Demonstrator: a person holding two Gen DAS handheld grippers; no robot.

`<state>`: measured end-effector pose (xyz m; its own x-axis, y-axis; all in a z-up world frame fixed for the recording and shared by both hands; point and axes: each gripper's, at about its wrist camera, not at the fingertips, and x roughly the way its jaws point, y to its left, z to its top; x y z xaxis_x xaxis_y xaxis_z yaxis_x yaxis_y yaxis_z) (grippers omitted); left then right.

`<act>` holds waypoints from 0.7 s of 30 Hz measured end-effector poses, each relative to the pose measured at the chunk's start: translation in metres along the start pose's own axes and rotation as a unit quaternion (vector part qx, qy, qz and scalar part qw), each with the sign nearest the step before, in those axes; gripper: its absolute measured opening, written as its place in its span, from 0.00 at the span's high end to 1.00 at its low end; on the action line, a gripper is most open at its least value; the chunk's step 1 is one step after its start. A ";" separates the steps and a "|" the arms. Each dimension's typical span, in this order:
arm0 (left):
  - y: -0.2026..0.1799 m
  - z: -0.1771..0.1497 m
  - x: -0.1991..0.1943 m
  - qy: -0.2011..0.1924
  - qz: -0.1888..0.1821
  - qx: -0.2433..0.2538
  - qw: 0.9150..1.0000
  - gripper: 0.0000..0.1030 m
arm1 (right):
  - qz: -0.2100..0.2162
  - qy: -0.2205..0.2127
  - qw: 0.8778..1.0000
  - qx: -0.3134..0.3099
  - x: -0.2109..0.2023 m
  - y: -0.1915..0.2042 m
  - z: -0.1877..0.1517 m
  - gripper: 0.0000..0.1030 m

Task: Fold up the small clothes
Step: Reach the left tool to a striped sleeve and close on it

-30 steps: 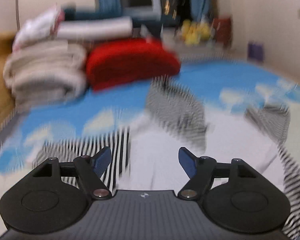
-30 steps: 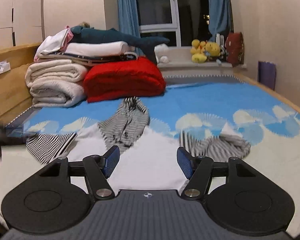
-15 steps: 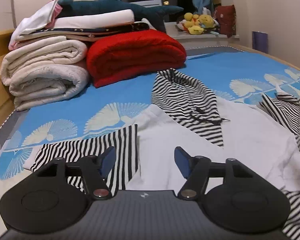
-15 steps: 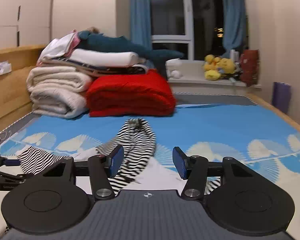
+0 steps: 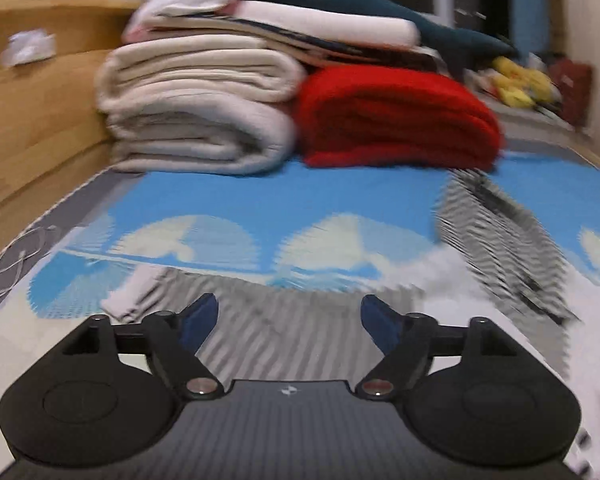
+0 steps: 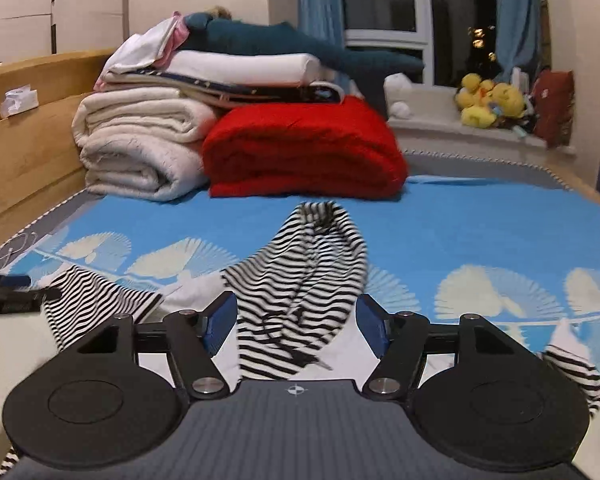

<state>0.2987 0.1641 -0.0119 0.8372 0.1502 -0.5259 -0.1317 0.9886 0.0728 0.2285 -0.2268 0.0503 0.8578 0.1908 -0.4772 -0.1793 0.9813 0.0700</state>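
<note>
A small white hoodie point(image 6: 192, 296) with black-and-white stripes lies spread on the blue bedspread point(image 6: 480, 232). Its striped hood point(image 6: 312, 264) points toward the blankets. My right gripper point(image 6: 296, 316) hovers just short of the hood, its jaws opening, with nothing pressed between the pads. A striped sleeve point(image 6: 572, 372) lies to the right. In the blurred left wrist view my left gripper point(image 5: 288, 312) hangs over the other striped sleeve point(image 5: 260, 344), jaws opening and gripping nothing. The hood point(image 5: 496, 232) is to its right. The left gripper point(image 6: 12, 296) also shows at the right wrist view's left edge.
Folded cream blankets point(image 6: 140, 148), a red blanket point(image 6: 300, 148) and a plush shark point(image 6: 268, 36) are stacked at the bed's far end. A wooden headboard point(image 6: 28, 128) with a tissue pack point(image 6: 18, 98) runs along the left. Yellow plush toys point(image 6: 488, 100) sit on the windowsill.
My left gripper swung left, from over the white body to over the striped sleeve. My right gripper moved forward and left toward the hood. Both pairs of jaws narrowed, then widened.
</note>
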 end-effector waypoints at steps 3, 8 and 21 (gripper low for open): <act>0.030 0.005 0.030 0.023 0.025 -0.050 0.998 0.17 | 0.010 -0.001 0.999 -0.038 0.009 0.011 -0.002 0.34; 0.078 0.003 0.074 0.068 0.066 -0.110 0.989 0.17 | -0.006 0.030 0.999 -0.040 0.030 0.011 -0.008 0.34; 0.156 -0.036 0.138 0.134 0.080 -0.216 0.964 0.48 | -0.007 0.062 0.998 -0.003 0.040 -0.003 -0.014 0.34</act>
<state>0.3744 0.3388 -0.1038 0.6277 0.2361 -0.7418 -0.5057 0.8481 -0.1580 0.2567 -0.2225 0.0187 0.7946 0.1722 -0.5823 -0.1710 0.9836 0.0575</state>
